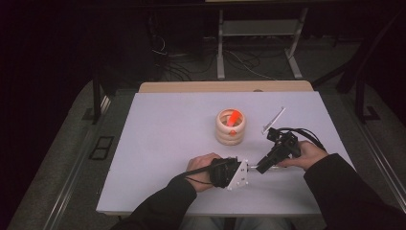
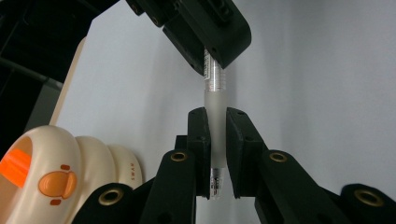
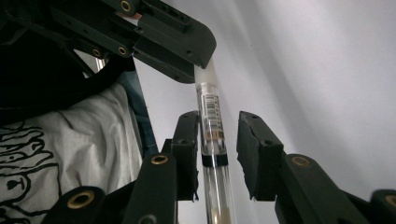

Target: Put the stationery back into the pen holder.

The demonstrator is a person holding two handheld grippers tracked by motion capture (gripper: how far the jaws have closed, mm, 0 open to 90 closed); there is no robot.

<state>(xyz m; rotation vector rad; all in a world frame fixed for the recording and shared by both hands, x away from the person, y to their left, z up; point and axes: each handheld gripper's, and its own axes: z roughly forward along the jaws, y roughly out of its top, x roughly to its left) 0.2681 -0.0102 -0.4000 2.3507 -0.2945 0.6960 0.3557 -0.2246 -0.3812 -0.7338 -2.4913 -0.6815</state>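
Left gripper clamps clear plastic pen near table's front edge; right gripper narrowed round its far end, one pad not yet touching.

A cream holder of stacked rings stands near the middle of the white desk, with something orange inside it. A clear pen cap lies on the desk to its right, apart from it. Cables trail over the floor beyond the desk

Clear pen with frosted white grip and barcode label. Cream ringed holder with orange duck mark; pale lilac desk.
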